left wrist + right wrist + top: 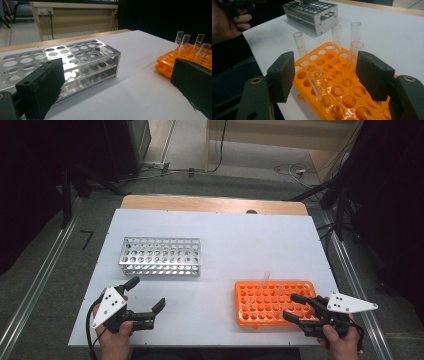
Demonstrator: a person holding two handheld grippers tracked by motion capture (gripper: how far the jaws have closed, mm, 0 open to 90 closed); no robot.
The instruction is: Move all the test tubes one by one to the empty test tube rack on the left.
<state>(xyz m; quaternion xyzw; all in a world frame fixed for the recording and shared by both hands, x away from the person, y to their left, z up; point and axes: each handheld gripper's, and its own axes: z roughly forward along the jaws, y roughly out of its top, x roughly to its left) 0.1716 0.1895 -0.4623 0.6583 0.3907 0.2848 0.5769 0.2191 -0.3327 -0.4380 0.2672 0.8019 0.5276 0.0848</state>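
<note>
An orange tube rack lies at the front right of the white table top, with several clear glass tubes standing upright in its holes. My right gripper sits at the rack's near right corner. Its jaws stand apart on either side of one near tube, with a gap left on both sides. A bare metal rack stands at the middle left. My left gripper rests at the front left, open, with nothing between its jaws, facing the metal rack and the orange rack.
The white board lies on a wooden table whose far edge shows beyond it. Cables run over the floor behind. Bare board lies between the two racks. The person's left hand shows far off in the right gripper view.
</note>
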